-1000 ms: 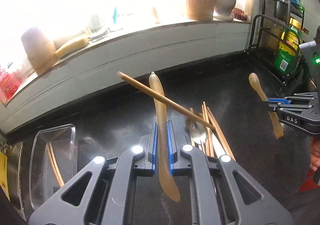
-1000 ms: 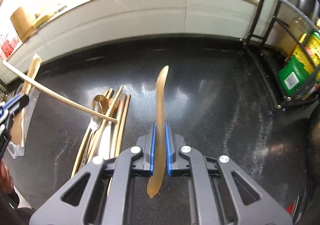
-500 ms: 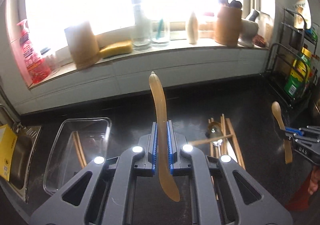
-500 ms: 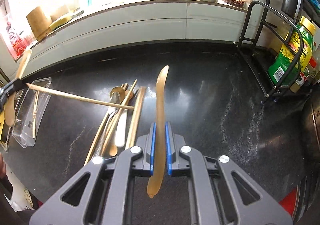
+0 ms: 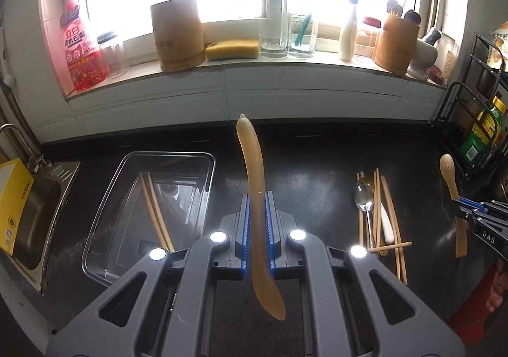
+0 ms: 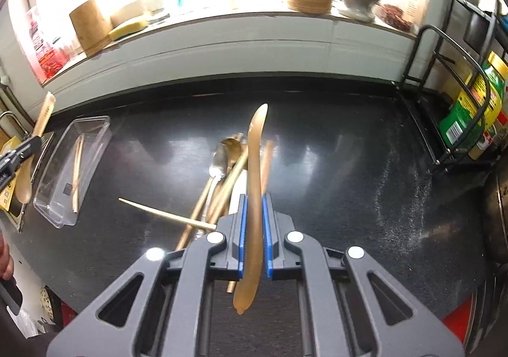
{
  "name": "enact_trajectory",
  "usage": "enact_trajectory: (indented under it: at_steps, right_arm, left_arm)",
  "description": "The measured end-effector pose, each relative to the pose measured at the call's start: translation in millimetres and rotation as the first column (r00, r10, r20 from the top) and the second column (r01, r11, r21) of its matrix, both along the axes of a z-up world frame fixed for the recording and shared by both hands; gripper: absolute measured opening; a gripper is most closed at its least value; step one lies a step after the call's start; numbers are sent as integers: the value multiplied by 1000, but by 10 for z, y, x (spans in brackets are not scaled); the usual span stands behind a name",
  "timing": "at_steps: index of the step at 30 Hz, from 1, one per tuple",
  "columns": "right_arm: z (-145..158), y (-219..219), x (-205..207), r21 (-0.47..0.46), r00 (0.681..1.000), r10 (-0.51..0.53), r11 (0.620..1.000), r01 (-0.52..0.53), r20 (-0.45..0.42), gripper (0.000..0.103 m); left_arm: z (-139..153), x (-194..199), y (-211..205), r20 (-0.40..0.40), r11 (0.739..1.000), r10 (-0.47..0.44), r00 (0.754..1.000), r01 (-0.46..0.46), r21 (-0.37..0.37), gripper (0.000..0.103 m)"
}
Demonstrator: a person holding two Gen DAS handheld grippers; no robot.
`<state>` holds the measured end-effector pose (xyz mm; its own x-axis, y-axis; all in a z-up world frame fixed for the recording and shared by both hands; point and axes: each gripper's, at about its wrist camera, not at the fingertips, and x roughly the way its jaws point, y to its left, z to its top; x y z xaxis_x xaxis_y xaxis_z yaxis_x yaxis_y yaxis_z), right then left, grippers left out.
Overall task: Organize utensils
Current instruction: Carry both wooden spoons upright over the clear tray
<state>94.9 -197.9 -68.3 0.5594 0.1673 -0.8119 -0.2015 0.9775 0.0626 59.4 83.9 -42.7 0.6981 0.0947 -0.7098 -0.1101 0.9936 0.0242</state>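
My left gripper point(image 5: 256, 198) is shut on a tan spoon point(image 5: 250, 160), held in the air just right of a clear plastic container point(image 5: 104, 207) with two chopsticks point(image 5: 155, 214) in it. At the far right of that view my right gripper point(image 5: 466, 211) grips a second tan spoon point(image 5: 448, 172). In the right wrist view my right gripper point(image 6: 254, 198) is shut on that spoon point(image 6: 257, 141) above a utensil pile point(image 6: 222, 172) of chopsticks, a metal spoon and a white-handled piece. One loose chopstick point(image 6: 165, 214) lies crosswise over the pile. The left gripper point(image 6: 28, 144) shows at the left edge.
The black counter point(image 5: 317, 166) ends at a steel sink point(image 5: 35, 214) with a yellow box point(image 5: 14, 198) on the left. A black wire rack point(image 6: 444, 103) with a green bottle stands at the right. The windowsill point(image 5: 254, 64) holds bottles, jars, a sponge and wooden holders.
A chopstick that lay lifted across my left spoon has dropped and now rests crosswise on the pile. Both grippers rose; the left one moved left, up to the clear container.
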Motion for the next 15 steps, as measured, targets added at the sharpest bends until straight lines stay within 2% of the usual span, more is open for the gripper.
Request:
enact_trajectory:
  at_steps: [9, 15]
  right_arm:
    - [131, 771, -31, 10, 994, 109, 994, -110, 15, 10]
    - [181, 1518, -50, 30, 975, 220, 975, -220, 22, 10]
  left_arm:
    - [-42, -170, 490, -17, 998, 58, 998, -59, -7, 8]
    - [-63, -362, 976, -27, 991, 132, 991, -133, -8, 8]
